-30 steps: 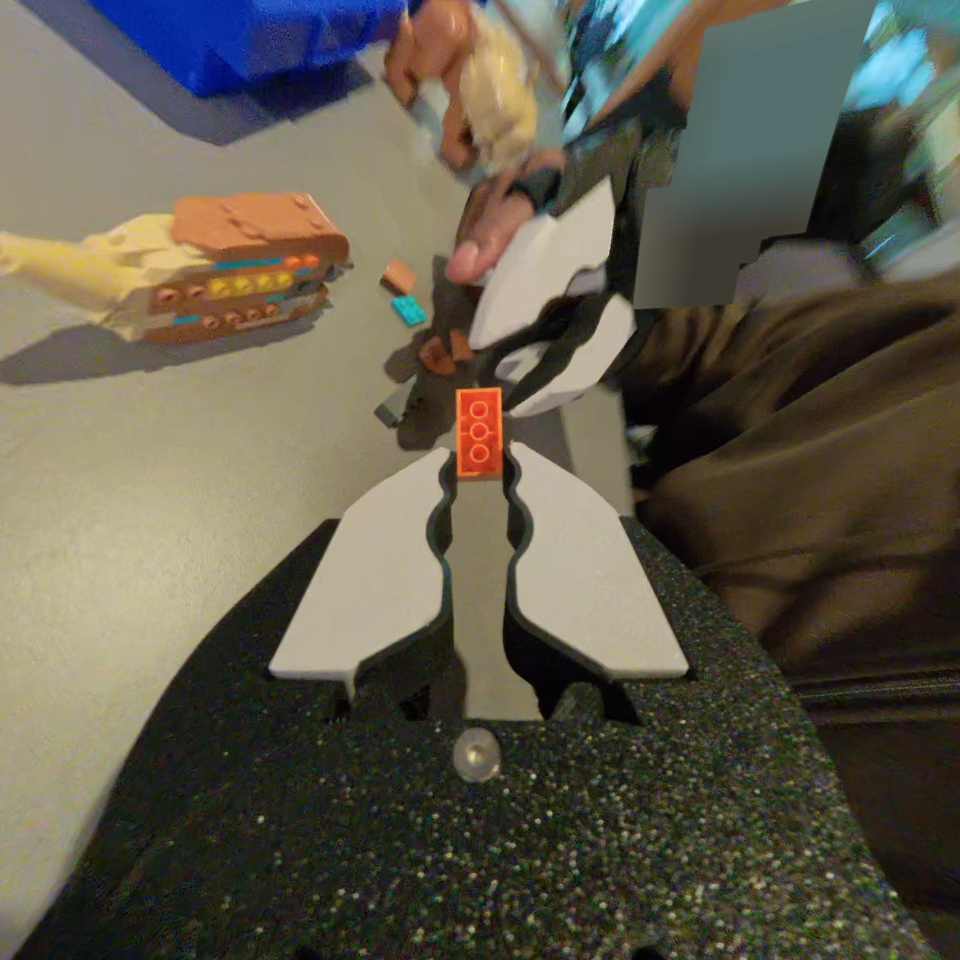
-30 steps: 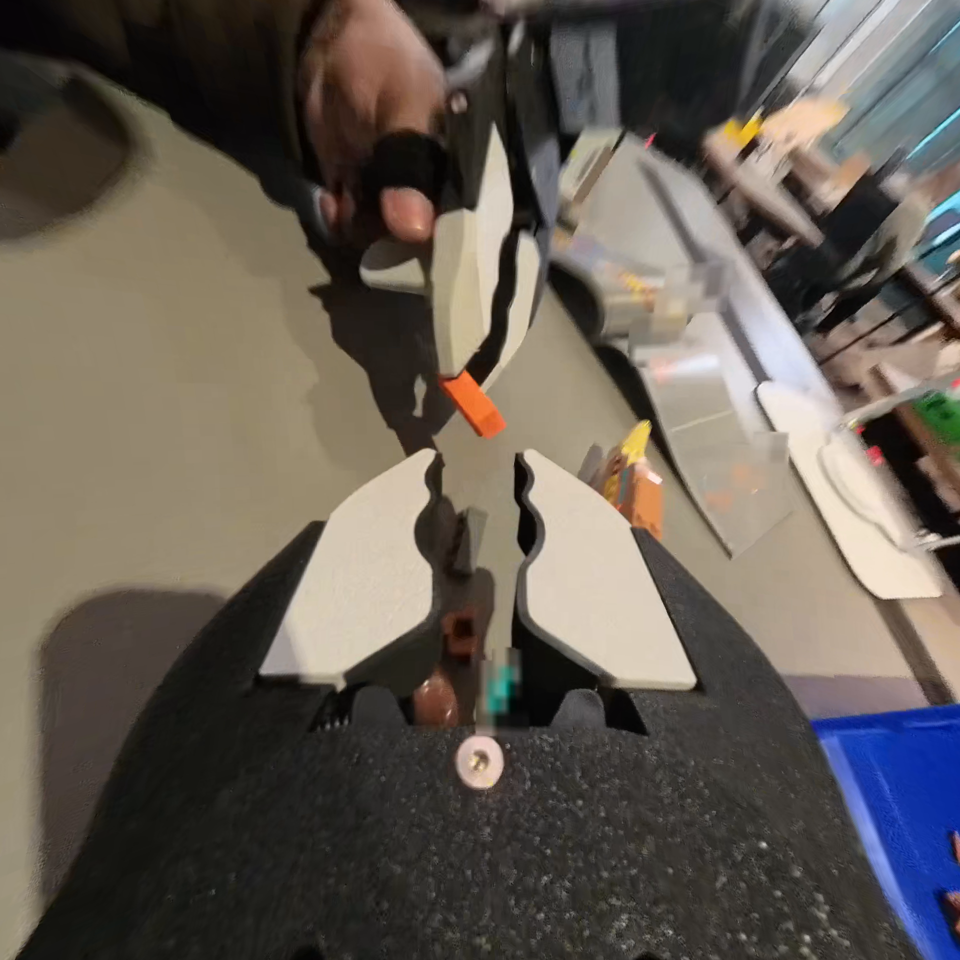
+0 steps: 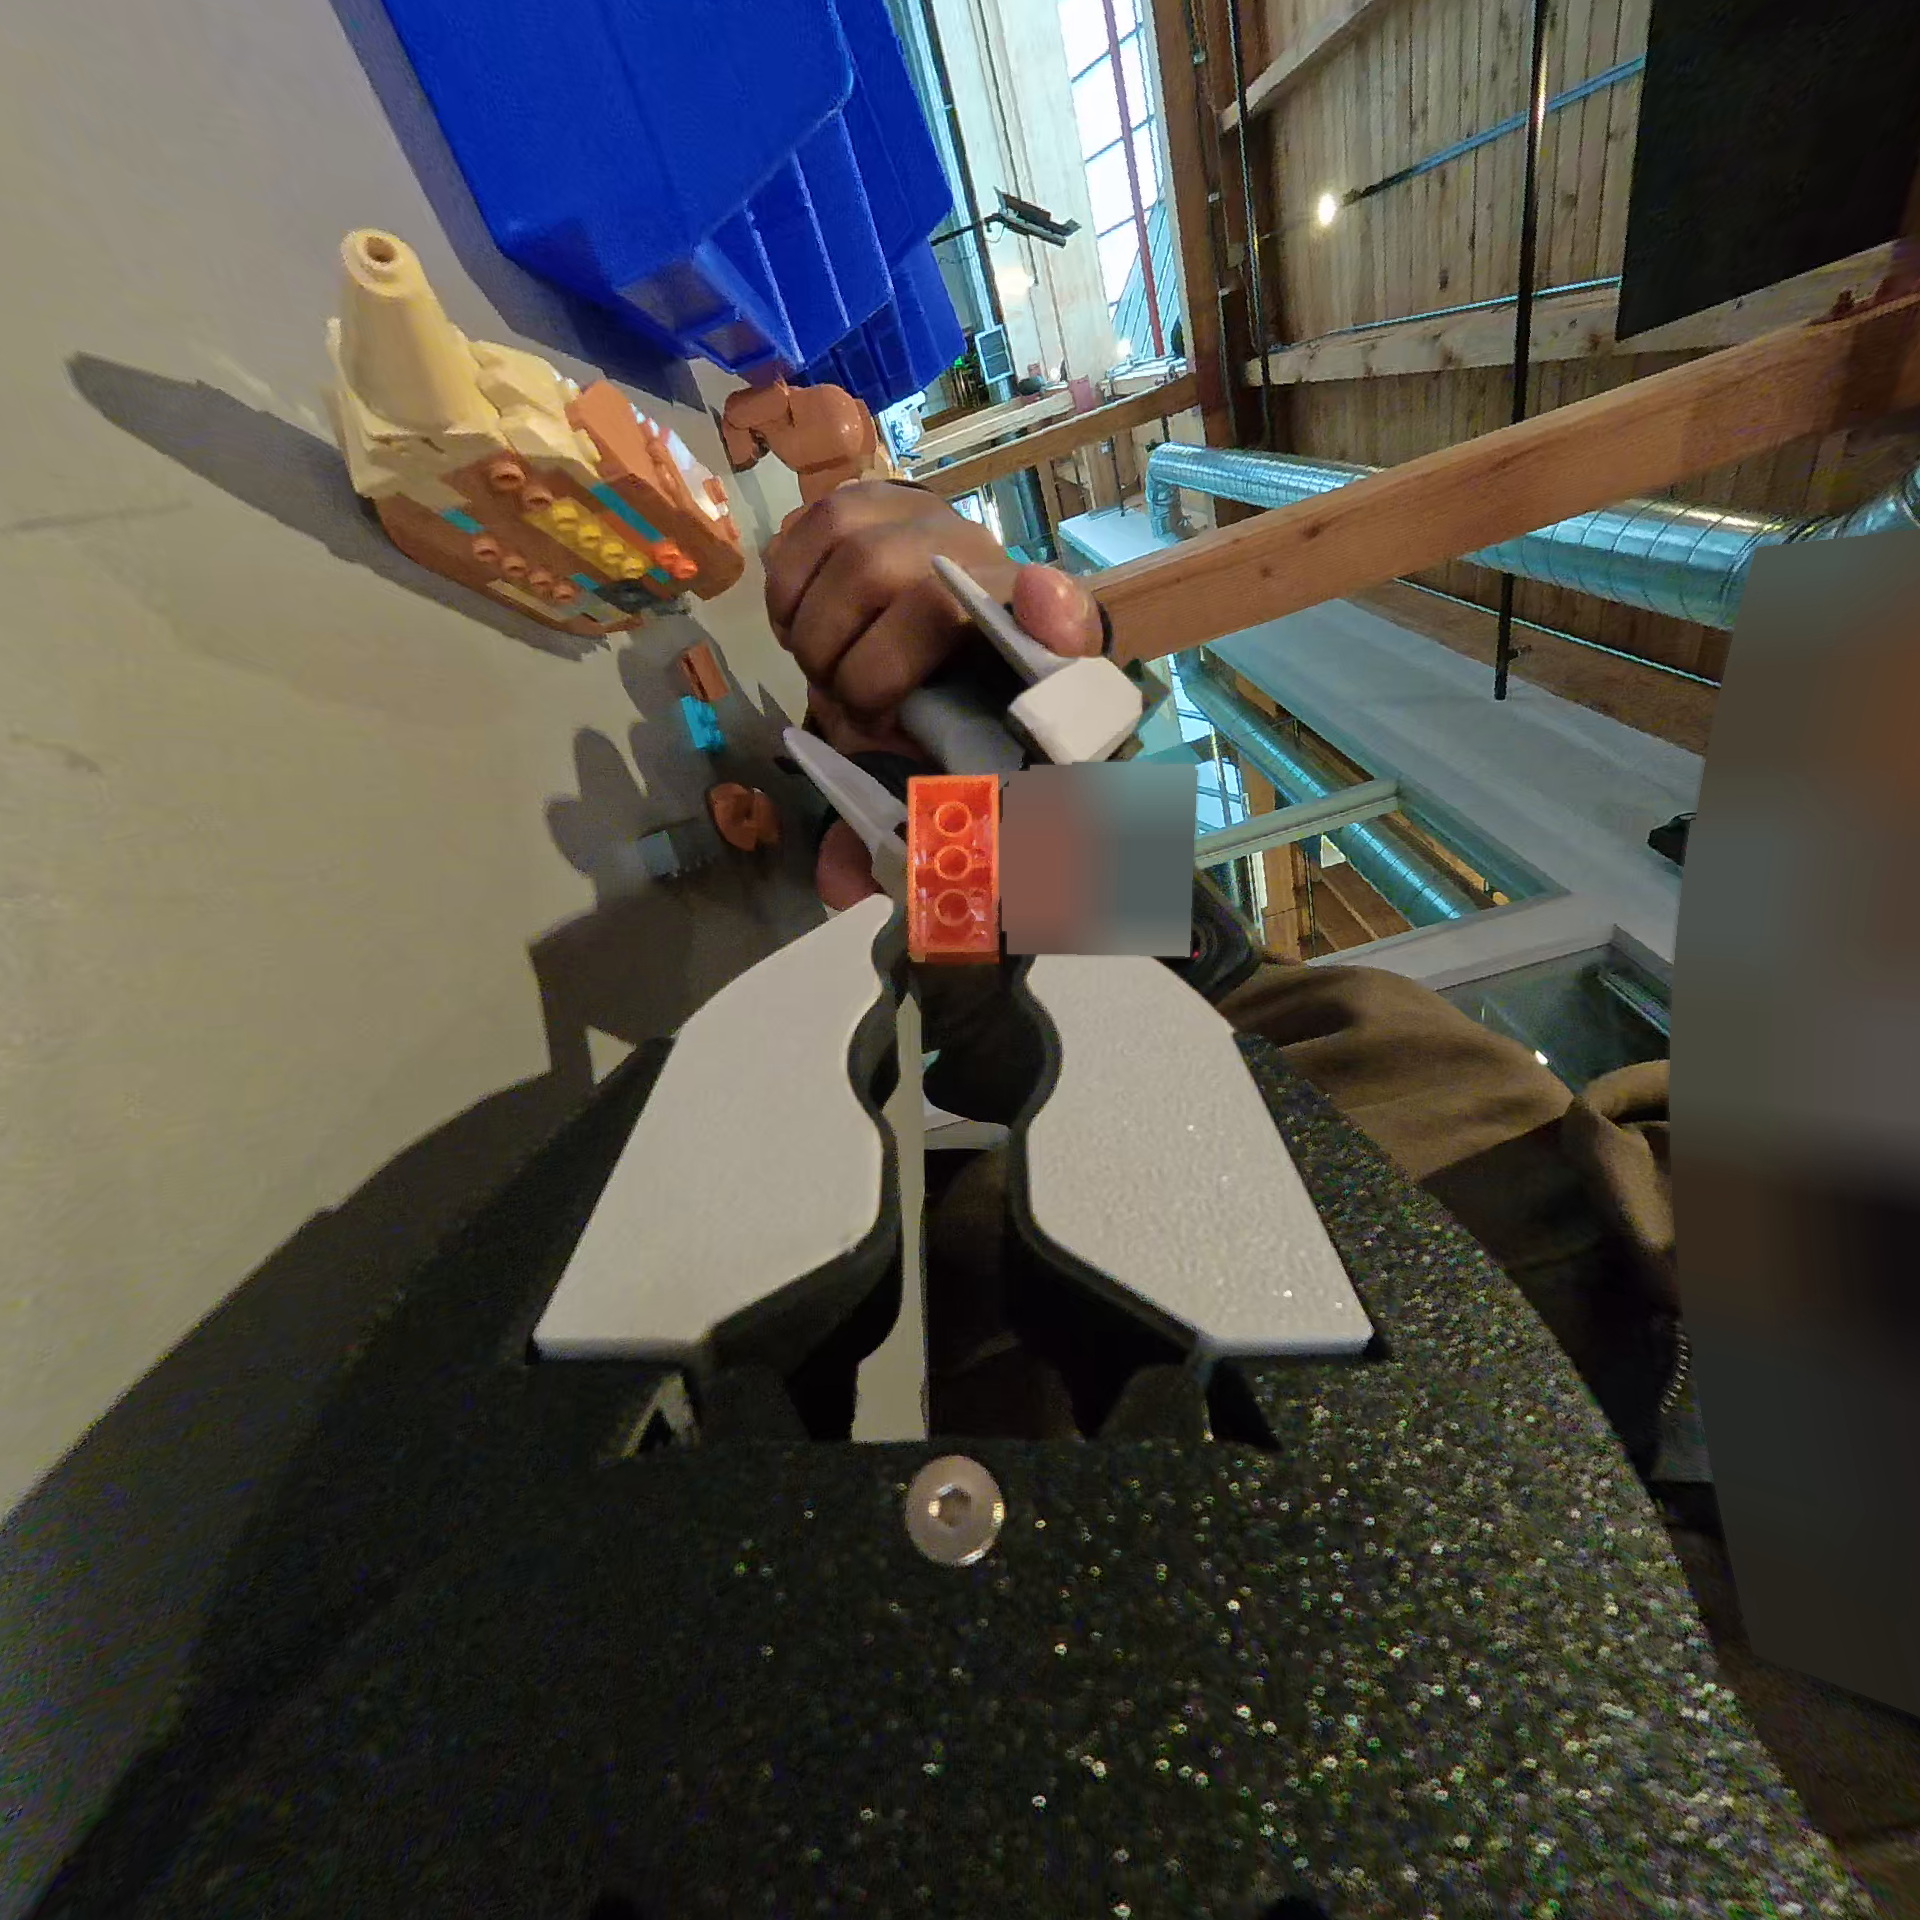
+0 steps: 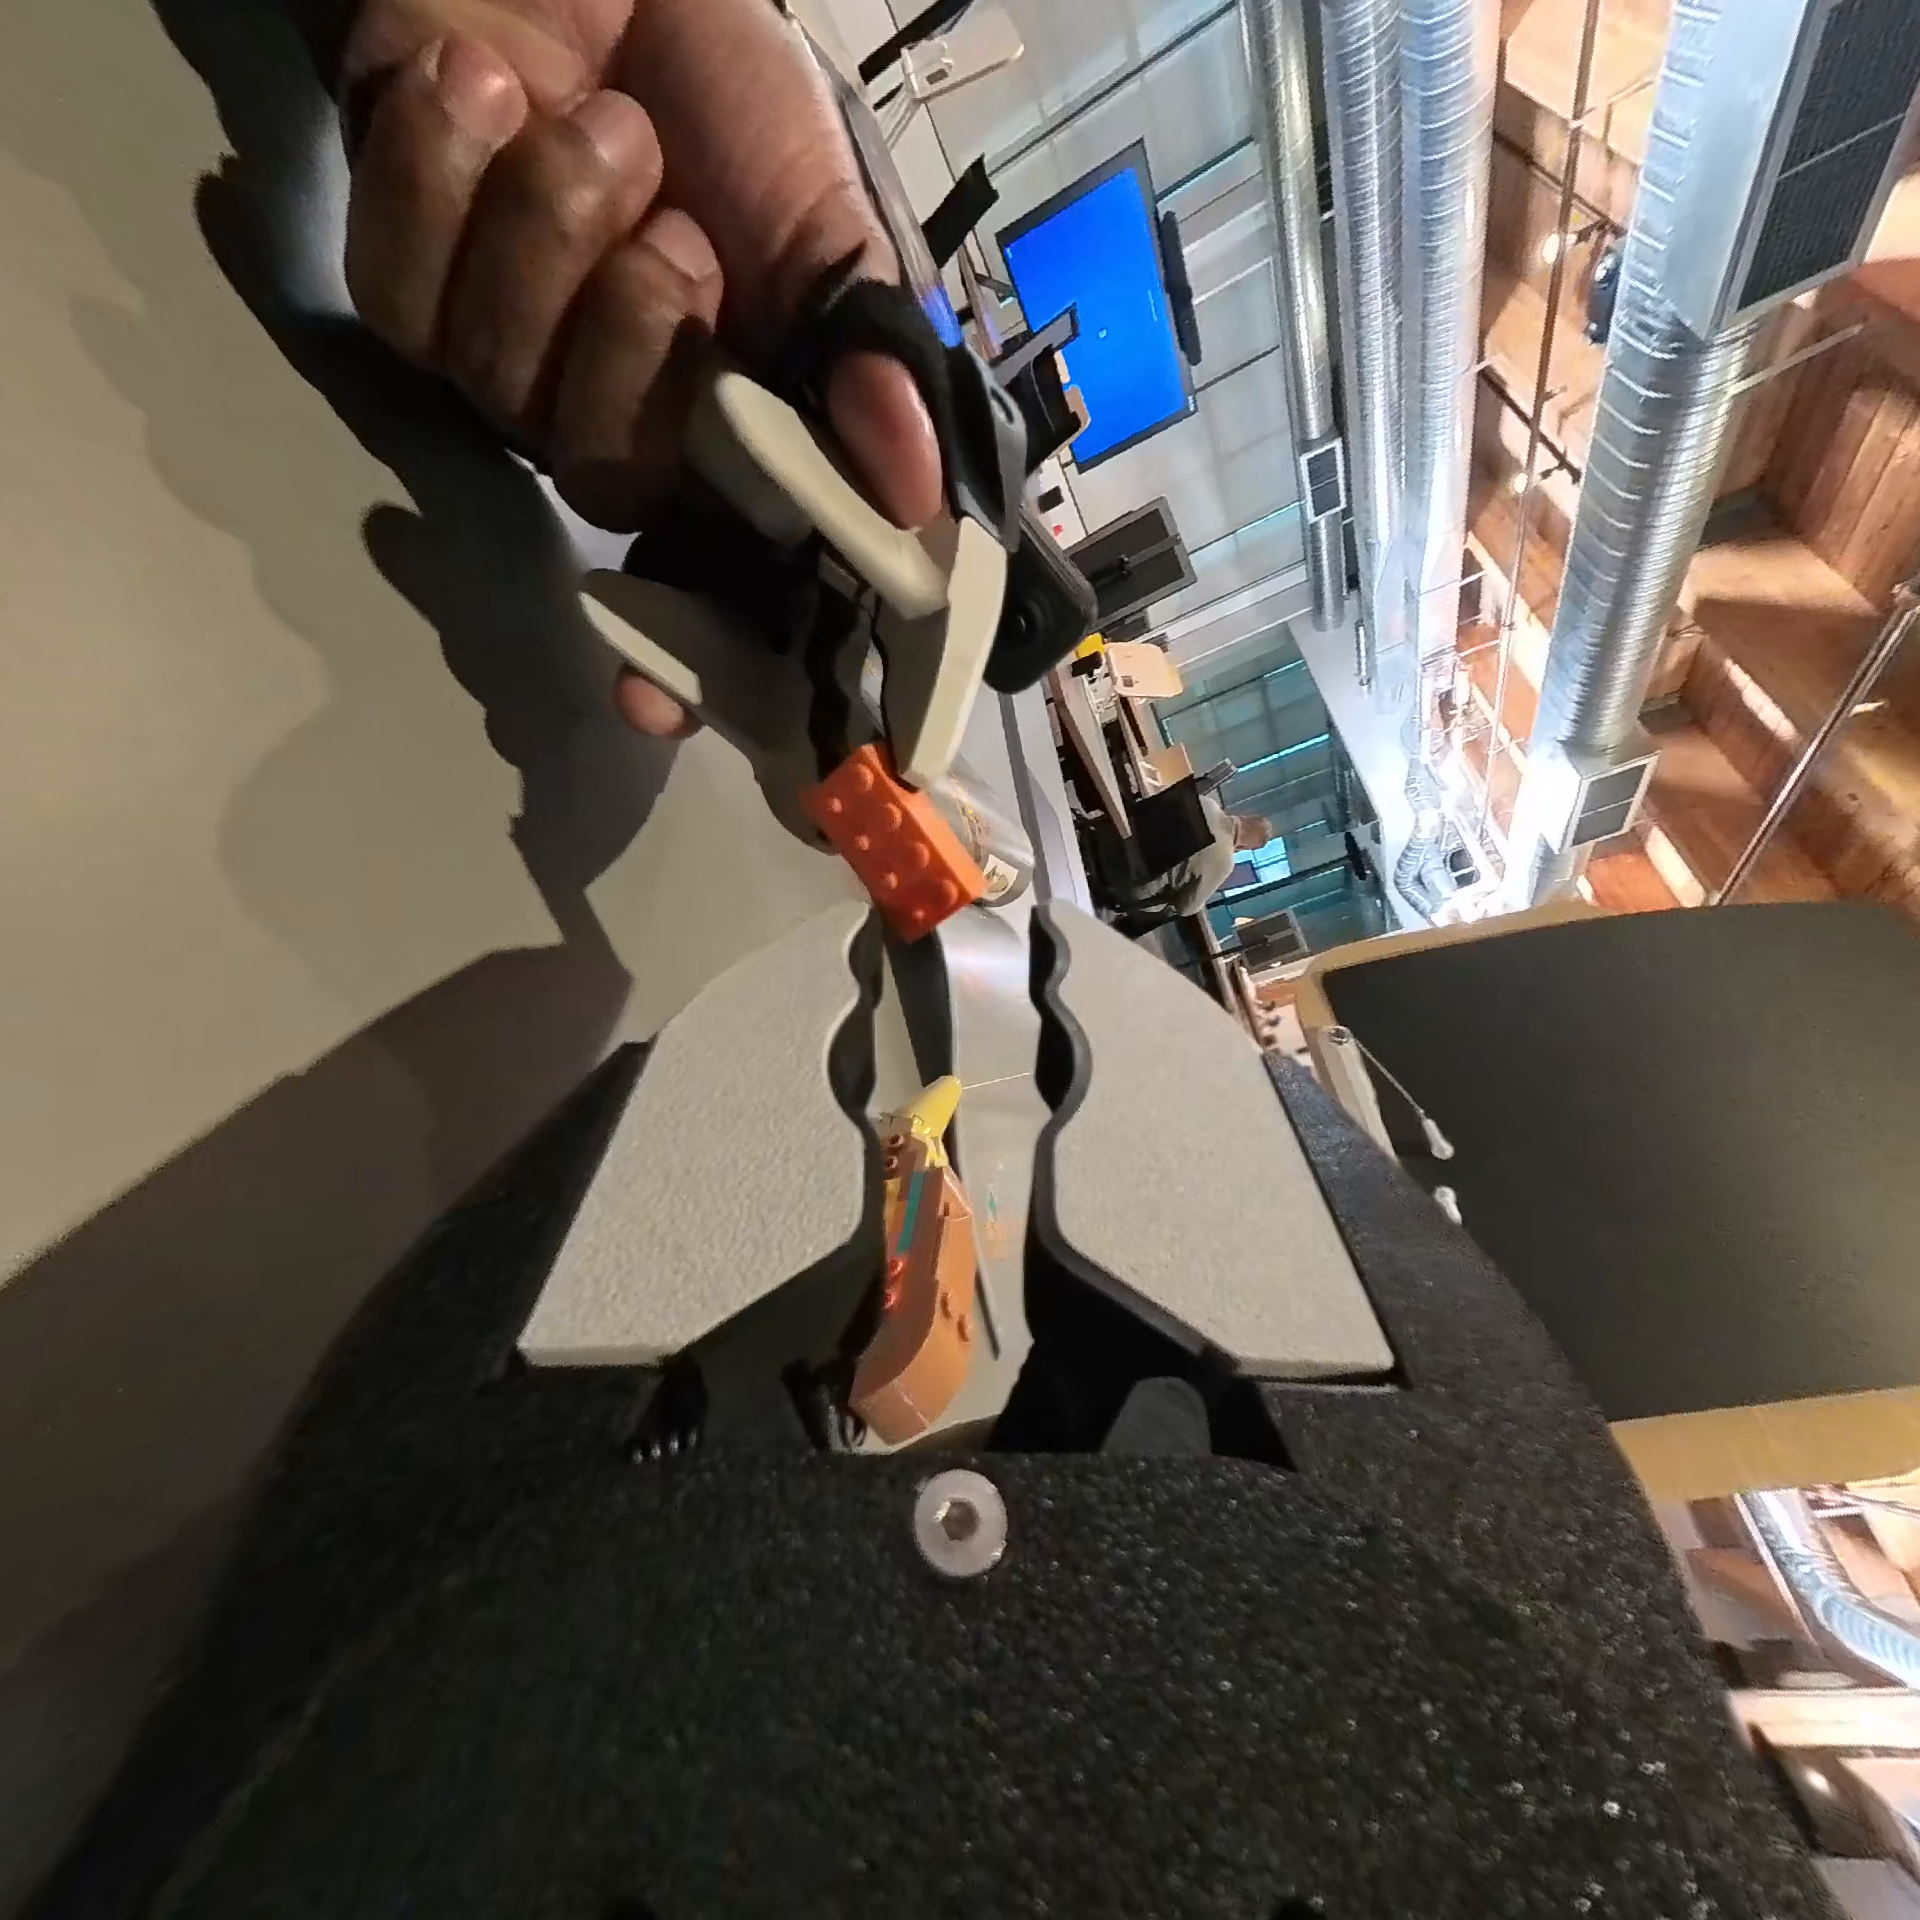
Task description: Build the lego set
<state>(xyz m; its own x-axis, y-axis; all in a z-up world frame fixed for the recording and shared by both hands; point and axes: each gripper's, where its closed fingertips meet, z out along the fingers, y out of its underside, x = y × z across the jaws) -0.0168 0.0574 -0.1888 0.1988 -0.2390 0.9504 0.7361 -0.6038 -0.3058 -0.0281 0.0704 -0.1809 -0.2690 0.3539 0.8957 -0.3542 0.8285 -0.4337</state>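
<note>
My left gripper (image 3: 953,935) is shut on an orange brick (image 3: 954,868) held at its fingertips, studs facing the camera. In the right wrist view the left gripper (image 4: 873,779) shows in a hand, with the same orange brick (image 4: 894,847) sticking out towards my right gripper (image 4: 951,925). The right gripper is open and empty; the brick's free end lies just by its left fingertip. One finger (image 3: 847,795) of the right gripper sits beside the brick in the left wrist view. A tan and brown lego model (image 3: 520,488) lies on the grey table (image 3: 208,831).
A blue bin (image 3: 675,156) stands behind the model. Loose pieces lie by it: a brown one (image 3: 704,670), a teal one (image 3: 702,724), a round brown one (image 3: 743,816). Another brown and yellow built part (image 4: 920,1247) shows between the right fingers. A brown sleeve (image 3: 1455,1122) is at right. Both grippers' tips are close together, under 4 cm apart.
Both grippers have lifted and rolled, so the table now fills the left side of each view. They have closed in; the orange brick now reaches the right gripper's fingertips.
</note>
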